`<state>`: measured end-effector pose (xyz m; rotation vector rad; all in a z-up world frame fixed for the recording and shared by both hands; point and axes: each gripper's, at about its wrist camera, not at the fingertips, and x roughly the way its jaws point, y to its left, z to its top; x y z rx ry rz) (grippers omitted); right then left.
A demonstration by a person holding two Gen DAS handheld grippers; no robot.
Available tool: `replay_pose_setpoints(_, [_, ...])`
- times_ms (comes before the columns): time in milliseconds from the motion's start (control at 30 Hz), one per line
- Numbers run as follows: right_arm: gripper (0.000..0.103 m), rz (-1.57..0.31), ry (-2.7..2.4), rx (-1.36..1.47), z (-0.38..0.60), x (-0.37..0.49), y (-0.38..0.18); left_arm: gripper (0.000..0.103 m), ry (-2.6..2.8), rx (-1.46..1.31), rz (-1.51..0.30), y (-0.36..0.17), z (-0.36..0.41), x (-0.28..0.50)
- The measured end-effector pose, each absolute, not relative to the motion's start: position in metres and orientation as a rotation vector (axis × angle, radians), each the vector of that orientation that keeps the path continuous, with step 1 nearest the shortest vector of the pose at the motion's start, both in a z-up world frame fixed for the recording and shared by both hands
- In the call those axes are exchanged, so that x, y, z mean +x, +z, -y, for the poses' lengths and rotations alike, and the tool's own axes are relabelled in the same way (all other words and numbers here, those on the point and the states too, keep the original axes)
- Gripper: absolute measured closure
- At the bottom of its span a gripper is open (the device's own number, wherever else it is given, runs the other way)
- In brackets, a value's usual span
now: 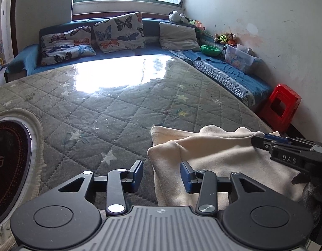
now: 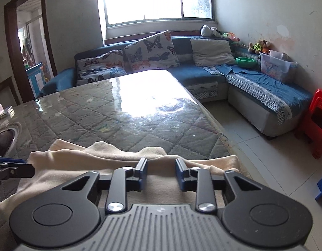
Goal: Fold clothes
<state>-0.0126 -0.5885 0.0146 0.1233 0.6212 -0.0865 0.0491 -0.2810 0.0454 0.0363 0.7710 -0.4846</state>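
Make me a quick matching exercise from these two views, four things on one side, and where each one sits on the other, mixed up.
1. cream garment
2. red stool
3. green bowl
4. panda toy

A. on the floor by the wall
B. on the sofa seat beside a clear bin
C. on the quilted table
D. up on the sofa back, near the window

Pairs: 1-C, 2-A, 3-B, 4-D

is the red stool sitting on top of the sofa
No, in the right wrist view the red stool stands on the tiled floor beside the end of the blue sofa.
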Motion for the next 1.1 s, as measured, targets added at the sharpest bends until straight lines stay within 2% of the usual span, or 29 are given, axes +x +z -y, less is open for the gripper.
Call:
replay_pose_setpoints(433, [0.067, -0.610, -0.036, 0.034, 0.549, -0.025, 0.015, 0.056, -0.500, 0.083, -0.728, 0.045, 0.272, 0.029])
replay_pose_setpoints(1100, [0.063, -0.596, 0.031, -0.031, 0.540, -0.112, 0.021, 0.052, -0.547, 0.206, -0.639, 0.043, 0.271, 0.000])
